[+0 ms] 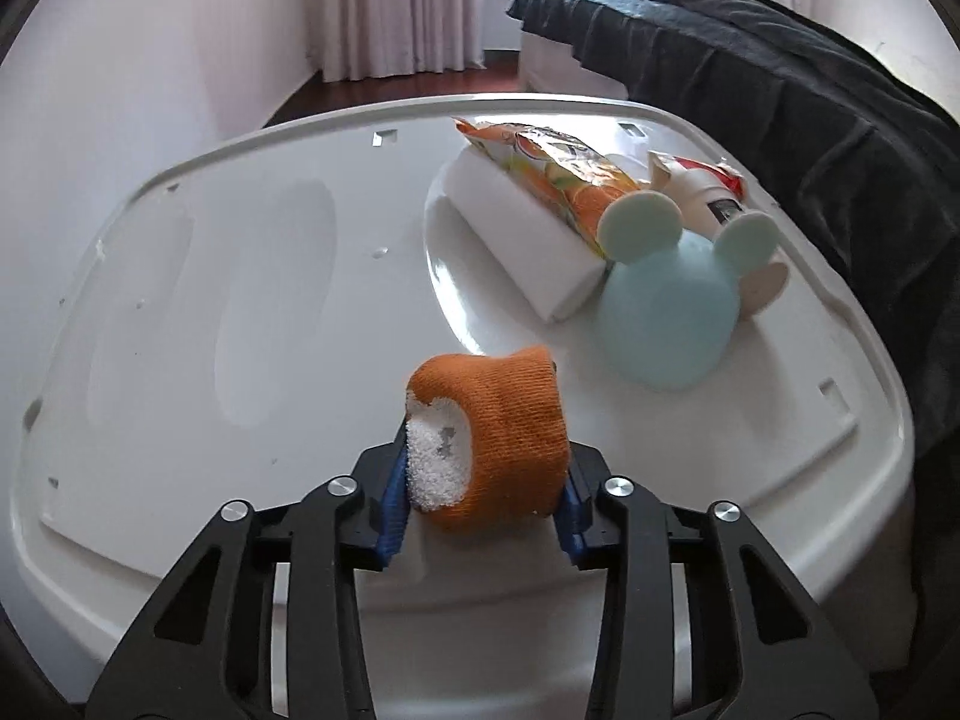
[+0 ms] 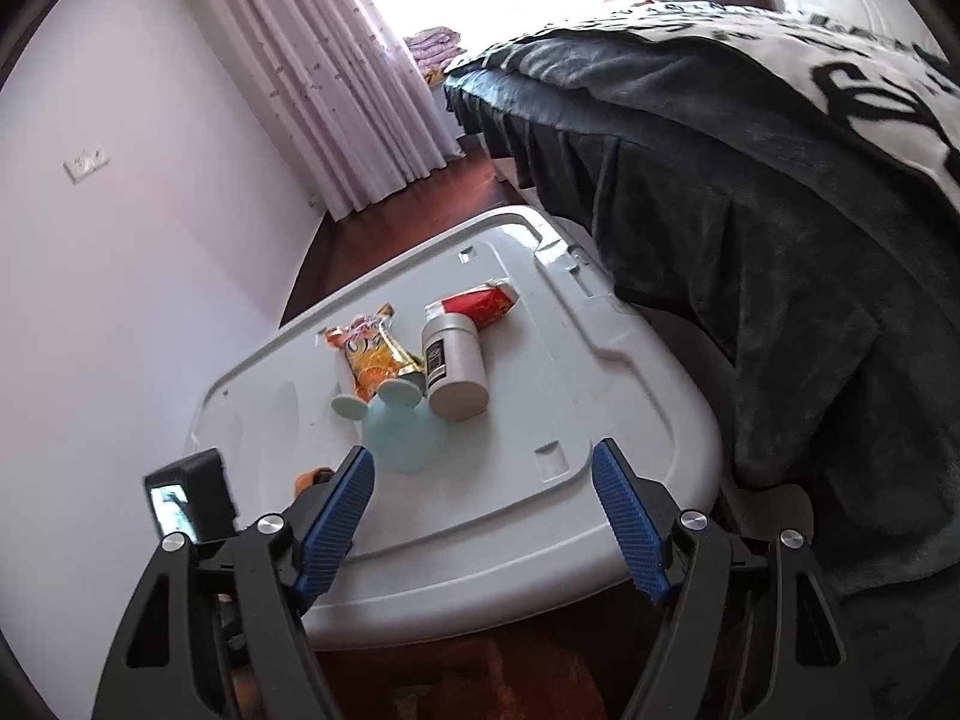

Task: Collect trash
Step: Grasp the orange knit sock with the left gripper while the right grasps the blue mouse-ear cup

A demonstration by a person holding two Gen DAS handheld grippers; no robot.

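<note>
From the left wrist, the left tongs [image 1: 480, 480] are closed on an orange knitted sleeve [image 1: 498, 438] with a white foam core showing at its open end; the blue pads press its two sides just above the white lid [image 1: 240, 312] that serves as the worktop. The piece looks light and spongy, so I judge it will squash rather than slip, and a hold across the middle, as here, should carry it. Further back on the lid lie a white foam block [image 1: 528, 240] with an orange snack wrapper [image 1: 564, 174] draped over it, and a pale blue mouse-eared cup [image 1: 666, 306] standing mouth down, touching the block. The wrapper is thin and crinkly, probably best pinched at a loose edge. Behind the cup a white jar [image 1: 702, 192] is only partly visible.

From the right wrist, the right tongs [image 2: 483, 480] stand wide apart and empty, hovering over the near edge of the lid [image 2: 600, 372]. This view shows what the other hides: the silver-white jar [image 2: 453, 360] lies on its side in full, and beyond it a red carton [image 2: 480, 303], crumpled and likely light. The jar is rigid and smooth, so it may roll; gripping across its body seems safest. The blue cup [image 2: 402, 426] sits nearest these tongs. Only a sliver of the orange sleeve [image 2: 312, 477] shows behind the left finger, and the dark bedspread [image 2: 750, 210] hangs close beside the lid.
</note>
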